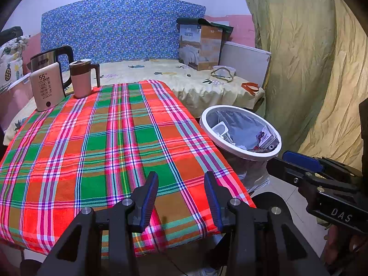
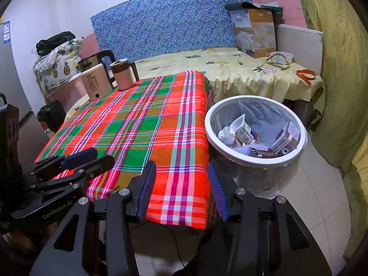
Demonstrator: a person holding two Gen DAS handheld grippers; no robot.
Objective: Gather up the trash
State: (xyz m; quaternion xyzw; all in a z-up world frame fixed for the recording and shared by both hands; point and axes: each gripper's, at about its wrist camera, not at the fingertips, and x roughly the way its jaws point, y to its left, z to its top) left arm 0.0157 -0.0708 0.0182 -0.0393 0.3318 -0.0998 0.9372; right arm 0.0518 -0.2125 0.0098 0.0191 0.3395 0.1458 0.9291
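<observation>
Both grippers held apart-jawed, nothing clamped: left gripper (image 1: 181,193) marked "GenRobot.AI", right gripper (image 2: 181,188) marked "DAS". Trash bin (image 2: 255,158) set beside plaid table (image 2: 147,124); cartons (image 2: 243,131) and tissue seen inside. "55°C" read on cream device (image 2: 94,82), "WOOL QUILT" on far box (image 1: 200,46)

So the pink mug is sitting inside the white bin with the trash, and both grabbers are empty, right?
Not quite. The pink mug stands on the plaid tablecloth beside the kettle, not in the white bin; the right wrist view shows it. Both grabbers are empty.
</observation>
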